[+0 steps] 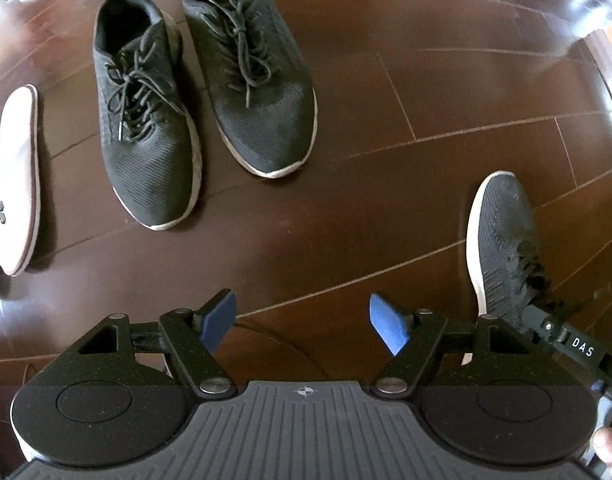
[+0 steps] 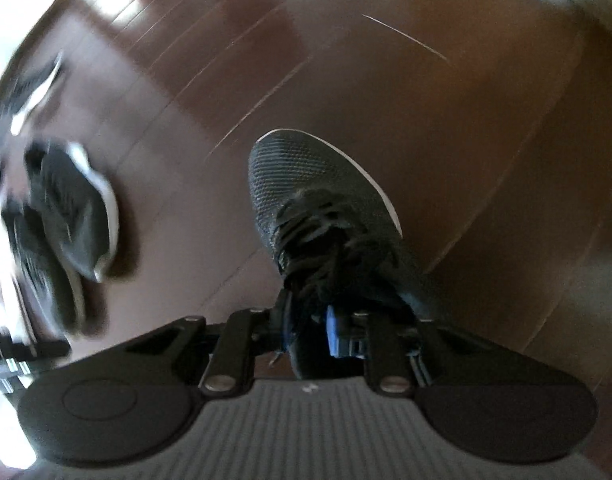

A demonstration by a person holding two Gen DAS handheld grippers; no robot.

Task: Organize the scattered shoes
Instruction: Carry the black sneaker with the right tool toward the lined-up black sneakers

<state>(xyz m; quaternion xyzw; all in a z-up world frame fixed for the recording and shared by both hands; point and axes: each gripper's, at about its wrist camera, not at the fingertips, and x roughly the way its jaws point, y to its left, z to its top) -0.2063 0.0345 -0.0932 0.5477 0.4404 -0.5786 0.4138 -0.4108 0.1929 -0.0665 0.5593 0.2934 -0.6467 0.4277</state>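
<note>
Left gripper (image 1: 302, 322), black frame with blue finger pads (image 1: 387, 326), stood wide apart and empty above the dark reddish-brown wooden plank floor (image 1: 385, 208). Nothing lay between its pads.

Right gripper (image 2: 311, 330) was clamped on the grey knit sneaker with white sole and black laces (image 2: 325, 204), gripping at the collar/tongue region; one blue pad (image 2: 333, 326) showed beside the laces, the other was hidden by the shoe. The toe pointed away from the camera. From the left wrist view the same grey sneaker (image 1: 501, 240) appeared at lower right, toe pointing up-frame, with the right gripper's black arm marked "DAS" (image 1: 581, 346) at its laces. Could not tell whether the sole was touching the floor.

A pair of black mesh lace-up sneakers with white soles (image 1: 202, 92) stood side by side on the floor at upper left, toes toward the camera, well apart from the grey sneaker. A white slipper with dark trim (image 1: 14, 184) lay just left of the pair. The right wrist view was motion-blurred; the black pair (image 2: 66, 216) showed only as smears at left.

A fingertip of the person (image 1: 609, 446) was visible at the lower right edge.
</note>
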